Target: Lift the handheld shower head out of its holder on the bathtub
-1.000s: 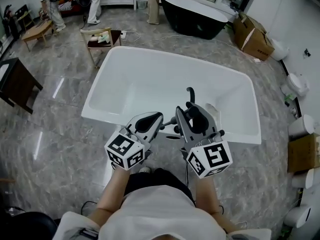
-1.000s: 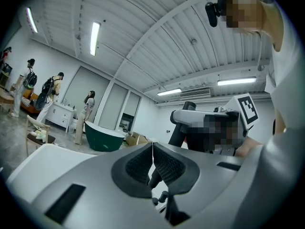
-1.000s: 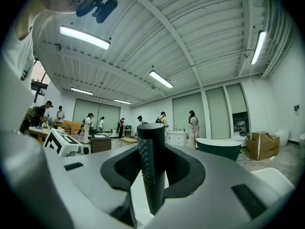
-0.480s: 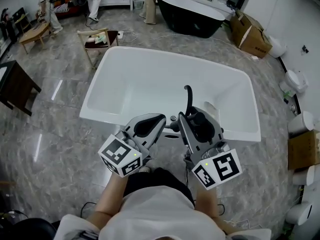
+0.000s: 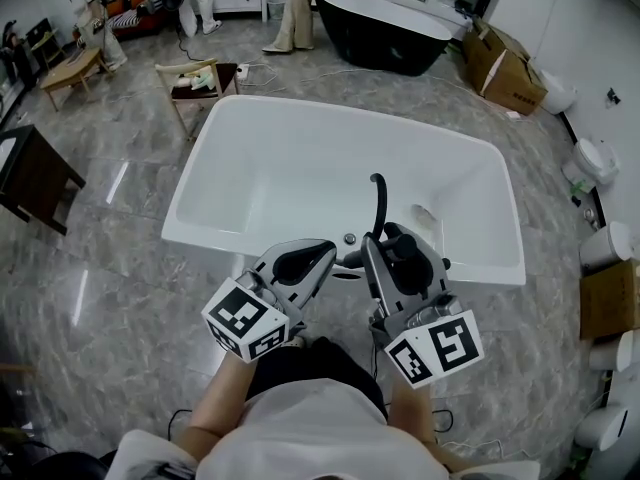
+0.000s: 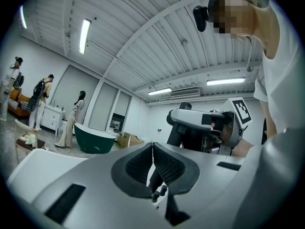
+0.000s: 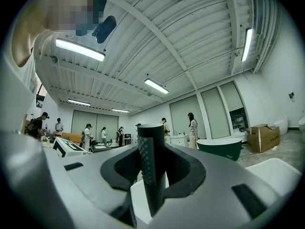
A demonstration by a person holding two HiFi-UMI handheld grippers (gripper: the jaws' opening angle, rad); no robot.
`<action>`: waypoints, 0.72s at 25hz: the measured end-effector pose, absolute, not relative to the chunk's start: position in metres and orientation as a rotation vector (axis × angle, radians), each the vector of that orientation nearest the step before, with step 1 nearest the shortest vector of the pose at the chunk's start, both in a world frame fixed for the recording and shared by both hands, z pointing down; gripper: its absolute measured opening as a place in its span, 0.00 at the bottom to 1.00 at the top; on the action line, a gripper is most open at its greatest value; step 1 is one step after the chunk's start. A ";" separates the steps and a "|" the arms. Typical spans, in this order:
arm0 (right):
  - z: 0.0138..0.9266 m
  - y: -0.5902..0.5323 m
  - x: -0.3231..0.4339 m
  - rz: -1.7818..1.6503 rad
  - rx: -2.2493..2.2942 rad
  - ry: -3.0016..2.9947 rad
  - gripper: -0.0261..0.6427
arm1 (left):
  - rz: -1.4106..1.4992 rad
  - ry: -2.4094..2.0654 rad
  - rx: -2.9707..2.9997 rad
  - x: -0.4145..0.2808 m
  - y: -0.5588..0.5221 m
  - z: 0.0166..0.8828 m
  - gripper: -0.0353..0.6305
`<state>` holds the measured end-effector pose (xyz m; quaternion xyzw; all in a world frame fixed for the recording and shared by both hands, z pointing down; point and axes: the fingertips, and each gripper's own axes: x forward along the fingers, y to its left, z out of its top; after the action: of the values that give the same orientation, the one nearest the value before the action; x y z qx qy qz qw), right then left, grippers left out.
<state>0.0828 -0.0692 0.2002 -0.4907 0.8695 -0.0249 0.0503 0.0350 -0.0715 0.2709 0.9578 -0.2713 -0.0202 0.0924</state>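
The shower head's black stick handle [image 7: 150, 180] stands upright between my right gripper's [image 7: 151, 149] jaws, which are shut on it. In the head view the right gripper [image 5: 392, 236] hovers over the near rim of the white bathtub [image 5: 250, 233], just in front of a black curved pipe [image 5: 378, 200]. My left gripper [image 5: 326, 252] is beside it on the left, shut with nothing in it; its pads [image 6: 163, 162] meet. From the left gripper view I see the right gripper [image 6: 185, 118] with the black handle [image 6: 176, 132] hanging below it. The holder is hidden under the grippers.
Small black fittings [image 5: 347, 260] sit on the rim between the grippers. A black bathtub [image 5: 385, 33] stands at the back, a chair [image 5: 195, 76] beyond the tub's far left corner, cardboard boxes [image 5: 508, 68] and toilets [image 5: 598, 158] along the right, a dark table [image 5: 35, 173] left. People stand far back.
Both grippers have come up slightly and drawn a little nearer to me, the right one with the black handle still in its jaws.
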 end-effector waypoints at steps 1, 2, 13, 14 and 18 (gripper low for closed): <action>0.201 -0.069 0.083 -0.076 -1.495 2.648 0.24 | -0.057 -0.803 2.842 0.035 -0.072 0.272 0.07; 0.201 -0.070 0.083 -0.079 -1.495 2.646 0.24 | -0.054 -0.801 2.840 0.036 -0.072 0.273 0.07; 0.205 -0.072 0.083 -0.074 -1.495 2.641 0.24 | -0.070 -0.802 2.835 0.037 -0.072 0.276 0.07; 0.205 -0.072 0.083 -0.070 -1.496 2.641 0.24 | -0.073 -0.802 2.834 0.038 -0.072 0.276 0.07; 0.205 -0.072 0.084 -0.067 -1.493 2.644 0.24 | -0.081 -0.807 2.832 0.038 -0.073 0.276 0.07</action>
<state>0.0837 -0.0723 0.2054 -0.4909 0.8694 -0.0221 0.0520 0.0384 -0.0726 0.2762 0.9568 -0.2725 -0.0272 0.0977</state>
